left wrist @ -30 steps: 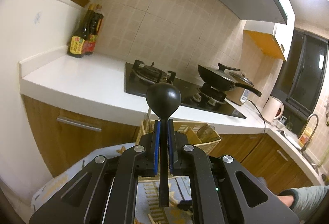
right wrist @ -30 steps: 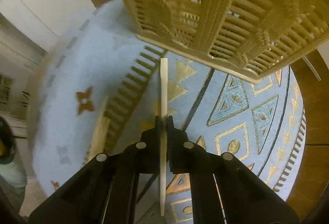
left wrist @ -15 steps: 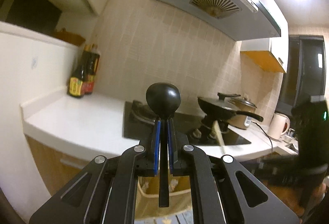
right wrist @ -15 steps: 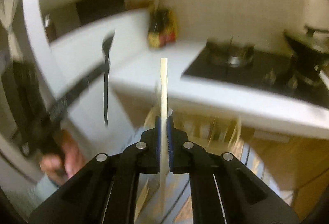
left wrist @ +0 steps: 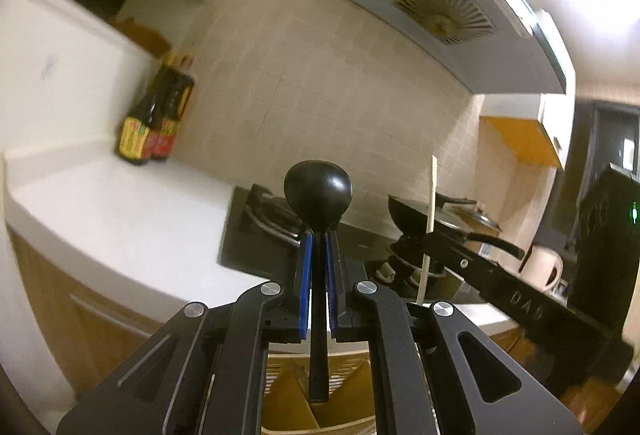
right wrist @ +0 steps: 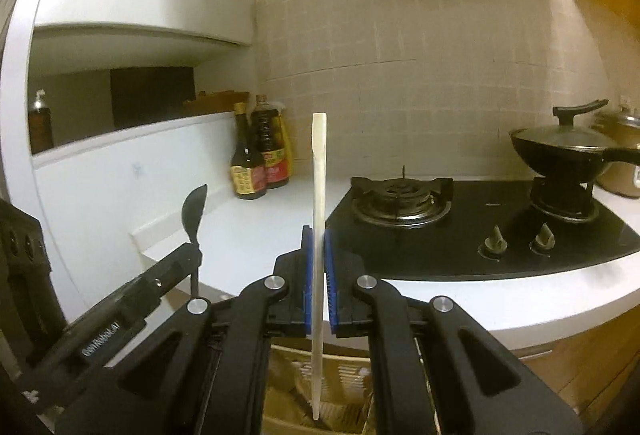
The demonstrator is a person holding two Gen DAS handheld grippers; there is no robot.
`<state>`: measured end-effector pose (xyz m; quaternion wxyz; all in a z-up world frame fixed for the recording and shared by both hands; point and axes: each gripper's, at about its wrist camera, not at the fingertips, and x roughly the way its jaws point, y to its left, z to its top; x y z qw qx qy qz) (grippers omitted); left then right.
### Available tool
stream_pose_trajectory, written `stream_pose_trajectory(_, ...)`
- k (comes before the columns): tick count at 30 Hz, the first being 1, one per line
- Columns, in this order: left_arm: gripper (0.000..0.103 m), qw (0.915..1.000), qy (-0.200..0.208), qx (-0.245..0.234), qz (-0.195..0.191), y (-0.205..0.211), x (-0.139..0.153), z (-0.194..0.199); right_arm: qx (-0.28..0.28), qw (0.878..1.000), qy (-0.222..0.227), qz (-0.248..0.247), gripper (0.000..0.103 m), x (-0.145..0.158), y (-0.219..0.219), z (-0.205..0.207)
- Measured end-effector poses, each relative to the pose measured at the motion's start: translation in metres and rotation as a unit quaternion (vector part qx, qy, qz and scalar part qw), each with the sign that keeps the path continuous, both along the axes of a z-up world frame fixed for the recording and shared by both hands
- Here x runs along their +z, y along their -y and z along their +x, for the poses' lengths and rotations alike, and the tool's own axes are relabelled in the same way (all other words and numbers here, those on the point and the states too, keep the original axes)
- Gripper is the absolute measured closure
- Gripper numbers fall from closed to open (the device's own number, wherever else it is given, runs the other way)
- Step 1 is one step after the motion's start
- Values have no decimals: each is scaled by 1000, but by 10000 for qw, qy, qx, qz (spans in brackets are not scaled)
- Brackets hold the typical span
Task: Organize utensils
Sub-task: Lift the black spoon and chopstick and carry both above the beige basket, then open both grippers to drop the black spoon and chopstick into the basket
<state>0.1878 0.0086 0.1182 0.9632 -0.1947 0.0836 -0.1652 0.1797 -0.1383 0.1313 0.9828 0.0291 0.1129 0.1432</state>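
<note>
My left gripper (left wrist: 318,235) is shut on a black spoon (left wrist: 318,191), held upright with its bowl up and its handle end low over the woven basket (left wrist: 292,403). My right gripper (right wrist: 319,235) is shut on a pale wooden stick-like utensil (right wrist: 319,171), also upright, its lower end over the basket (right wrist: 296,395). The right gripper with its pale utensil (left wrist: 431,195) shows at the right of the left wrist view. The left gripper with the black spoon (right wrist: 195,211) shows at the left of the right wrist view.
A white kitchen counter (right wrist: 248,235) carries two sauce bottles (right wrist: 260,155) at the back left. A black gas hob (right wrist: 460,227) holds a lidded black wok (right wrist: 560,151). A range hood (left wrist: 440,7) hangs above. A white kettle (left wrist: 546,271) stands far right.
Both grippers have swung up from the patterned mat to face the counter and wall. The two held utensils now stand upright over the basket, side by side.
</note>
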Motion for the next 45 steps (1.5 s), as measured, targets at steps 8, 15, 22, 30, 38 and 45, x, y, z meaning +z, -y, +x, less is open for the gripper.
stream_pose_trajectory(8,98,9989,51,444,159,11,-27,7,-77,9992,36,-396,99,-24,-10,21)
stream_pose_trajectory(15,98,9945,296,715,711,29,-36,0,-59,9989,85,-454,99,-41,-12,26)
stream_pose_trajectory(22,95,9953,299,546,737,23,-34,-11,100,9997,-22,-234,98,-48,1,20)
stream_pose_trajectory(30,75,9988,59,285,383,-3,-23,-29,201,9990,-373,-173,67,-54,17,-1)
stream_pose_trajectory(38,69,9988,-259,-44,416,-20,-2,-74,64,9977,-666,114,63,-44,44,-49)
stream_pose_trajectory(45,68,9870,-1316,-590,704,-16,-15,-98,369,9857,-1646,12,64,-50,44,-87)
